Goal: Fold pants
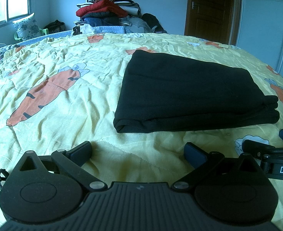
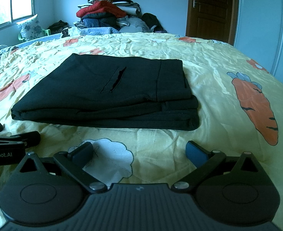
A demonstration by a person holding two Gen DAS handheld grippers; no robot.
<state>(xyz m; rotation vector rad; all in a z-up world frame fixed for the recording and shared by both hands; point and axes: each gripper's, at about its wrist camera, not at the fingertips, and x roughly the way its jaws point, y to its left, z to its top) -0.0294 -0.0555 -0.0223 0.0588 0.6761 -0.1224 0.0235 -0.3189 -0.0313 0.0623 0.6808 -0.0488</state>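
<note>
Both claws sit low in their frames, the left claw (image 1: 138, 152) and right claw (image 2: 139, 151) spread wide, gripping nothing. Black pants (image 2: 106, 94) lie folded mid-frame on the bed (image 2: 214, 80).

Both wrist views low over bed (image 1: 45, 96), side by side, facing folded pants (image 2: 106, 92); shared.

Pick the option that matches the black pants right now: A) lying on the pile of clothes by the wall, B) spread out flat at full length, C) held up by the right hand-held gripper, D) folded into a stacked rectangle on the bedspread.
D: the black pants lie as layered folds on the yellow bedspread, and both hand-held grippers are open and empty.
</note>
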